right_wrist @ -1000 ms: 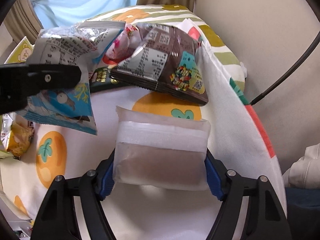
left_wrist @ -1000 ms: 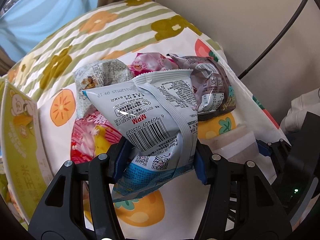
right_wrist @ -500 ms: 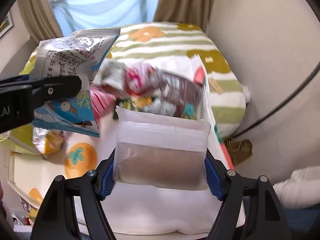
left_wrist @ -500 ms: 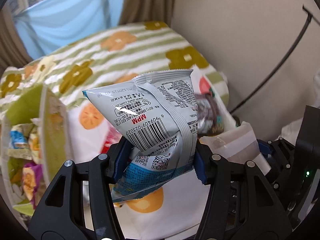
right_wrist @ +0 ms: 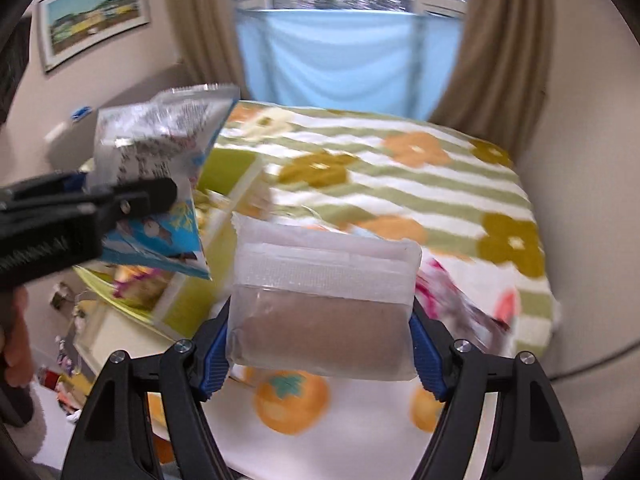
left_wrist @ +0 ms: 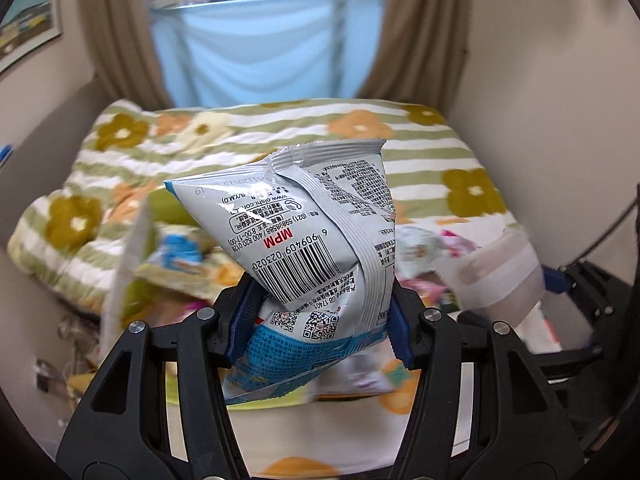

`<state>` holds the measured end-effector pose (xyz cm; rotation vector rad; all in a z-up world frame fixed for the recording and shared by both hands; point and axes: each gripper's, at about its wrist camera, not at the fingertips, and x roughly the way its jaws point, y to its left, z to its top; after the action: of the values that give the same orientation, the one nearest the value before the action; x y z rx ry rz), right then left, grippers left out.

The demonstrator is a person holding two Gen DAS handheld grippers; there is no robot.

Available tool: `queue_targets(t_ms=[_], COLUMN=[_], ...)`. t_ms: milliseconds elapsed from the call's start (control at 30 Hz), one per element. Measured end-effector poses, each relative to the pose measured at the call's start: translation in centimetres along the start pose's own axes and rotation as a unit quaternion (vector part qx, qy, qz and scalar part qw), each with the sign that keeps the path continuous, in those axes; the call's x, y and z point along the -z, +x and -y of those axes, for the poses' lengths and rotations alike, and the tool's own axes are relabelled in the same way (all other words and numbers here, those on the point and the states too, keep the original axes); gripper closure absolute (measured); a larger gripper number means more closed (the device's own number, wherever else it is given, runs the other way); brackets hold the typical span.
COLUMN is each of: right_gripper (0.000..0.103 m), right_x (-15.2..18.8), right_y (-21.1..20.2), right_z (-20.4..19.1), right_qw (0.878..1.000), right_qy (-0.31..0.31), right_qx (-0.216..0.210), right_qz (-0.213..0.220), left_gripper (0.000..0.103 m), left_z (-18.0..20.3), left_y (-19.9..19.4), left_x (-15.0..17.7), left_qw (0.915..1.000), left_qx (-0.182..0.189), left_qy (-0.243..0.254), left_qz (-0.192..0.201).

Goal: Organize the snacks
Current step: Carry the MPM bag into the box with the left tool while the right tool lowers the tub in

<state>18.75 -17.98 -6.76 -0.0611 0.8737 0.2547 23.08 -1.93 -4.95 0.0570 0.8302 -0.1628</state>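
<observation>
My left gripper is shut on a silver and blue snack bag with a barcode, held up in the air above the table. My right gripper is shut on a frosted clear pouch with a brown block inside, also lifted. The pouch shows at the right of the left wrist view. The snack bag and left gripper show at the left of the right wrist view. A green and white box with several snacks in it stands to the left below.
A pile of loose snack packets lies on the white cloth with orange fruit print. Behind is a bed with a striped flower blanket, curtains and a window. A wall is close on the right.
Both grippers have risen and tilted up, still holding their packets. The snack pile has dropped low in view, and the bed, window and green box have come into view.
</observation>
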Motion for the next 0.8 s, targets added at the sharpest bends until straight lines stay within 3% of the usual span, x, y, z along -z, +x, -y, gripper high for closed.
queue_targets(t_ms=[333,567,600,667,700,800], right_gripper=[0.032,0.032,0.032,0.031,0.031,0.032], right_x=[-4.4,-5.2,-5.1,-5.0,-5.0,-4.8], right_y=[3.4,6.4,6.7,7.2,7.4,7.9], right_z=[-10.9,-16.0,-16.3,-16.5,-16.5,-16.9], right_qw=[0.999,1.000,1.000,1.000,1.000,0.999], right_qy=[-0.012,-0.008,-0.005,0.004,0.008,0.019], right_qx=[-0.041,-0.028,-0.024,-0.013,-0.010,0.002], right_qz=[0.013,-0.008,-0.011,-0.018,-0.021,-0.028], left_gripper=[0.051,0.049,0.046,0.020,0.002,0.000], left_z=[-13.8,-18.9,-19.1,-19.1,-19.0,-19.1], left_y=[2.6,6.8,7.4,8.4,8.6,8.6], left_x=[2.5,4.2,4.4,4.8,4.9,5.6], left_qw=[0.9976,0.9959,0.9954,0.9940,0.9941,0.9945], left_qx=[-0.042,-0.003,0.003,0.003,0.001,0.015], left_qy=[-0.016,-0.011,-0.007,0.004,0.007,0.012], left_qz=[-0.052,-0.090,-0.096,-0.109,-0.108,-0.103])
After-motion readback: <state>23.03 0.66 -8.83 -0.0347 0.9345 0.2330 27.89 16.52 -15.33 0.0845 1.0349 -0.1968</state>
